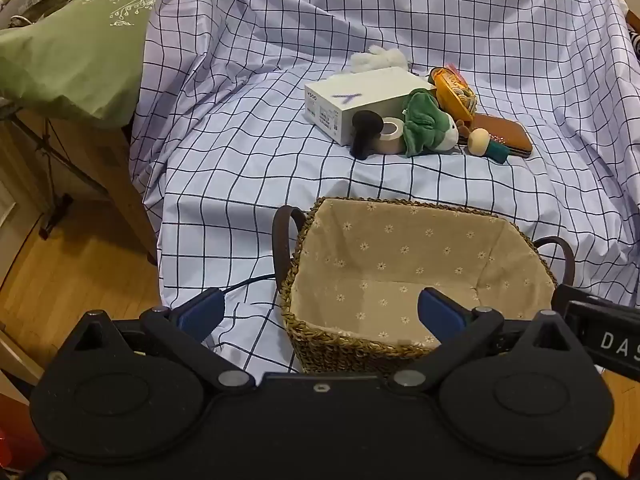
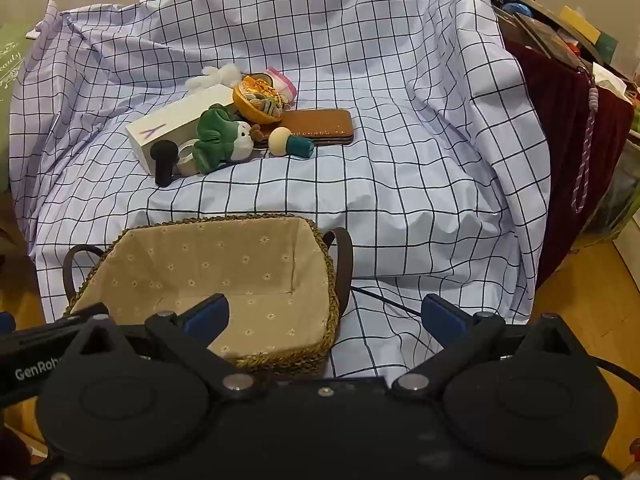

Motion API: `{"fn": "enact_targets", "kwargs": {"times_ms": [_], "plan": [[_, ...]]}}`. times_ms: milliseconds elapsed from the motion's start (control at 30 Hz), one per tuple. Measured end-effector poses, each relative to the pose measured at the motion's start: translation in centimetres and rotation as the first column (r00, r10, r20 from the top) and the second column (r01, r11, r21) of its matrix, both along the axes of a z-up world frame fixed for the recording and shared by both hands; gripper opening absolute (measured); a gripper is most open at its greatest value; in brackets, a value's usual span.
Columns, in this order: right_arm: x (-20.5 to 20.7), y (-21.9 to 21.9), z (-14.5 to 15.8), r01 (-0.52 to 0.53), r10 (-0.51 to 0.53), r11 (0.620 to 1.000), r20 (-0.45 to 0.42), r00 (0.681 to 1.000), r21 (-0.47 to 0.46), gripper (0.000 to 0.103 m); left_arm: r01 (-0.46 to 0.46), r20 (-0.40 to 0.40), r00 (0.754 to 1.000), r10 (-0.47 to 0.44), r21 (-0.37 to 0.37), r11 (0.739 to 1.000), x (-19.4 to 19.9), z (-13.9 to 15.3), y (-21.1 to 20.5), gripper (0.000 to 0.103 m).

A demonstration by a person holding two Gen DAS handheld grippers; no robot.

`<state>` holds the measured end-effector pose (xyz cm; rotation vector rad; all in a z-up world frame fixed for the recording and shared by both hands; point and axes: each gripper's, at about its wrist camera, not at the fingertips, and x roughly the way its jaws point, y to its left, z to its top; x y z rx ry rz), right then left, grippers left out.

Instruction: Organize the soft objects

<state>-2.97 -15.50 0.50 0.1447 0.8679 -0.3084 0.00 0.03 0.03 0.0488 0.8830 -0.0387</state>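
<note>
A woven basket [image 1: 384,203] [image 2: 200,221] with a beige flowered lining stands empty at the near edge of the checked sheet. Beyond it lies a pile: a green plush toy [image 1: 426,124] [image 2: 222,136], a white fluffy toy [image 1: 378,58] [image 2: 218,76], a white box [image 1: 360,98] [image 2: 172,126], a tape roll [image 1: 390,136] [image 2: 186,156], a black knob [image 1: 366,128] [image 2: 163,160], an orange bowl of knitted items [image 1: 454,94] [image 2: 258,100], a brown wallet [image 1: 502,134] [image 2: 320,124] and a wooden peg doll [image 1: 486,142] [image 2: 290,142]. My left gripper [image 1: 320,312] and right gripper [image 2: 324,314] are both open and empty, near the basket.
The checked sheet [image 1: 248,128] [image 2: 400,160] drapes over a seat and down to the wooden floor [image 1: 68,264]. A green cushion [image 1: 80,44] lies at the left. A dark red cloth [image 2: 568,128] with clutter stands at the right. A black cable [image 2: 384,300] runs by the basket.
</note>
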Motion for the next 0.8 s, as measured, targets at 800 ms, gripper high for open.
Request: {"fn": "enact_targets", "kwargs": {"times_ms": [800], "plan": [[0.2,0.1,-0.2,0.006,-0.006,1.0,-0.02,1.0,0.01,0.103,-0.002,-0.012,1.0,0.002,0.007,1.0,0.0,-0.4,0.1,0.1]]}}
